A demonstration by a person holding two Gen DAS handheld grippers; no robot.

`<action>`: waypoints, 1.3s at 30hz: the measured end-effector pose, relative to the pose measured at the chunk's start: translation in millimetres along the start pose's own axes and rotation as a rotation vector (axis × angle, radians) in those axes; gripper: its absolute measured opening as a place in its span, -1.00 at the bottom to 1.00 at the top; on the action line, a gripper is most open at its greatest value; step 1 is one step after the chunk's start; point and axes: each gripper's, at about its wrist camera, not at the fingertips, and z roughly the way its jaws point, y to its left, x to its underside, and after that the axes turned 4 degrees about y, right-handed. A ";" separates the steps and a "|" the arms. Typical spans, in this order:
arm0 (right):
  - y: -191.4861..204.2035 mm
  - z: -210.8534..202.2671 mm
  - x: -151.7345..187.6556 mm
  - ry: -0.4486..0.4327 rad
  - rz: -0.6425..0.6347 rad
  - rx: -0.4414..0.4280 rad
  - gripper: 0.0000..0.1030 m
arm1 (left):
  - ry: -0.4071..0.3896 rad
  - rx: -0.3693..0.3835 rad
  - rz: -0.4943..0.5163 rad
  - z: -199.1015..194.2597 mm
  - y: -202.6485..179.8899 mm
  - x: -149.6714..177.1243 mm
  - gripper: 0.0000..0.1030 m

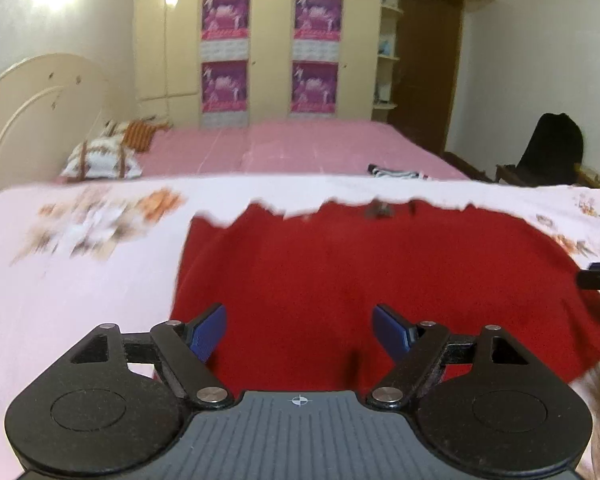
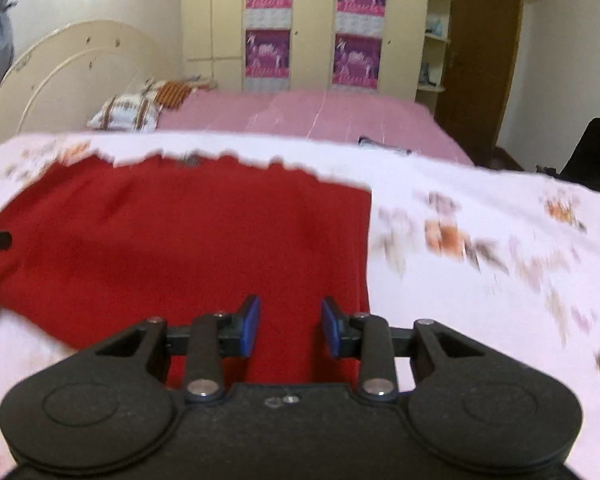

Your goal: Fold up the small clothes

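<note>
Blue-padded and black-armed, our left claw (image 1: 299, 330) is hanging with its jaws spread wide, nothing between them, just over the near part of the flat red fabric garment (image 1: 364, 280). Our right claw (image 2: 288, 326) is hovering with its jaws standing narrowly apart, also gripping nothing, over the same garment's near right corner.

We are looking at a garment lying spread on the white floral-printed sheet (image 1: 80, 272) that covers the surface in front of us, its far edge running straight across and its side edges looking squared. We are judging that we are between folds: the cloth is laid out, but neither claw is holding an edge.

Next we are needing to lower both claws to the near hem, pinch it at two well-separated points, and carry it over evenly. Beyond, a pink bedspread (image 1: 300, 148) is stretching toward cream wardrobes (image 1: 268, 40).
</note>
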 end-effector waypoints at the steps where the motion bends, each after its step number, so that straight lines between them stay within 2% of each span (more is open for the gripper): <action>1: 1.3 6.9 -8.1 -0.014 0.003 -0.003 -0.38 | 0.022 -0.002 0.002 10.9 -0.7 -4.7 0.55; 2: 1.8 15.0 -13.3 -0.016 0.003 -0.005 -0.36 | 0.074 0.000 0.001 24.6 -0.3 -4.6 0.55; 3: 3.1 24.2 -17.9 -0.009 0.001 -0.006 -0.37 | 0.153 0.000 0.009 39.2 -3.8 1.1 0.75; 4: 4.3 34.6 -18.6 0.016 -0.002 -0.004 -0.37 | 0.145 0.014 0.004 44.0 -3.5 5.3 0.84; 5: 3.1 48.6 -16.3 0.078 -0.005 0.006 -0.33 | 0.138 0.018 0.005 47.7 -1.3 7.2 0.89; 6: 2.0 58.4 -10.7 0.101 -0.008 0.003 -0.32 | 0.140 0.020 0.014 46.4 -0.3 7.1 0.89; 9: 3.3 59.0 -9.1 0.093 -0.032 0.004 -0.32 | 0.142 -0.022 0.041 27.4 -5.2 1.9 0.89; 11: 2.8 51.0 -9.7 0.085 -0.013 0.003 -0.28 | 0.109 -0.003 0.005 3.2 -0.8 9.2 0.89; 15: 8.2 12.2 6.3 0.028 -0.019 -0.021 -0.27 | 0.082 0.033 -0.192 -44.6 26.9 43.3 0.88; 16: 8.8 3.2 13.7 0.025 -0.015 -0.030 -0.27 | 0.084 0.053 -0.275 -56.1 36.3 55.9 0.81; 17: 10.1 -5.1 22.3 0.021 -0.006 -0.044 -0.27 | 0.091 0.080 -0.352 -58.1 46.7 65.5 0.60; 18: 9.7 -11.4 26.7 0.018 0.001 -0.058 -0.27 | 0.106 0.126 -0.446 -61.0 56.1 76.5 0.50; 20: 14.5 -21.8 35.6 0.027 0.014 -0.071 -0.27 | 0.098 0.185 -0.600 -58.0 71.5 92.9 0.47; 23: 22.3 -32.1 36.4 0.030 0.063 -0.102 -0.27 | 0.062 0.230 -0.750 -47.5 89.7 94.9 0.47; 25: 26.1 -34.5 31.6 0.027 0.113 -0.135 -0.29 | 0.051 0.256 -0.808 -36.5 97.9 94.0 0.46; 28: 29.2 -33.8 21.2 0.019 0.155 -0.168 -0.41 | 0.037 0.288 -0.845 -25.4 105.2 93.6 0.45; 30: 27.9 -33.2 13.8 0.011 0.185 -0.193 -0.68 | 0.026 0.309 -0.865 -17.4 106.5 93.1 0.45; 34: 29.6 -25.7 -1.1 0.005 0.216 -0.229 -0.71 | 0.012 0.315 -0.890 8.0 107.0 79.6 0.45; 37: 39.4 -17.9 -8.0 0.002 0.207 -0.254 -0.71 | 0.008 0.296 -0.866 26.0 98.9 64.3 0.45; 38: 42.9 -15.0 -9.4 0.003 0.203 -0.264 -0.71 | 0.002 0.287 -0.864 29.5 98.3 61.8 0.41; 39: 46.0 -12.2 -10.6 0.006 0.203 -0.273 -0.71 | -0.004 0.279 -0.860 32.8 97.3 59.9 0.14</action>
